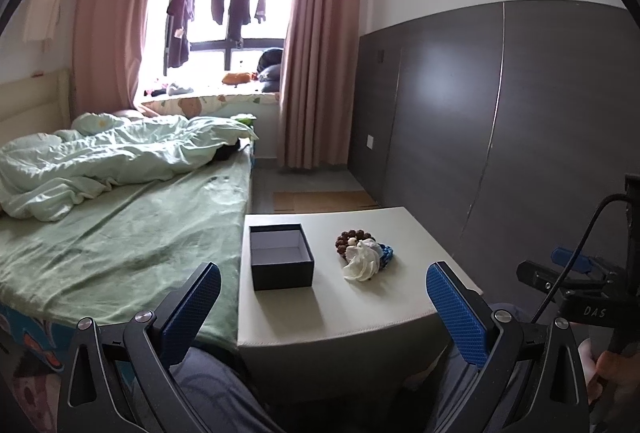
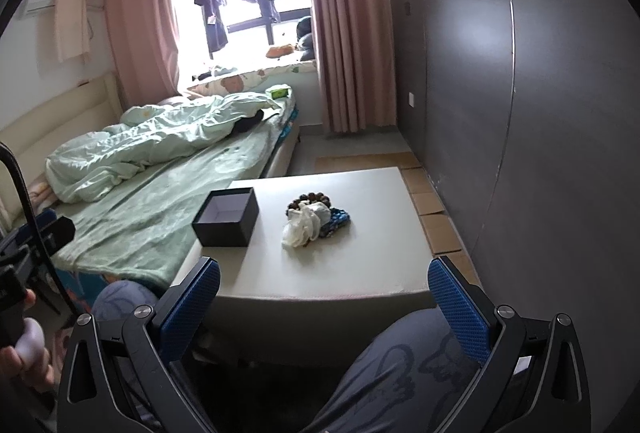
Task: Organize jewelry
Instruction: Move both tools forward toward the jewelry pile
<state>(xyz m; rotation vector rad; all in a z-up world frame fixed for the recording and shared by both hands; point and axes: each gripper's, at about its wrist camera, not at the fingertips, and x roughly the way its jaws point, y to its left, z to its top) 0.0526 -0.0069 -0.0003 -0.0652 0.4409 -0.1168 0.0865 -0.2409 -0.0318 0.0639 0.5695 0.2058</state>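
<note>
An open dark box with a pale lining stands empty on the left part of a white table. To its right lies a small heap of jewelry: a brown bead bracelet, a white scrunchie-like piece and a blue braided piece. My left gripper is open, held back at the table's near edge. My right gripper is also open, short of the table's front edge, above the person's knees.
A bed with a green sheet and a rumpled duvet runs along the table's left side. A dark panelled wall stands to the right. Cardboard lies on the floor between table and wall. The person's legs are under the grippers.
</note>
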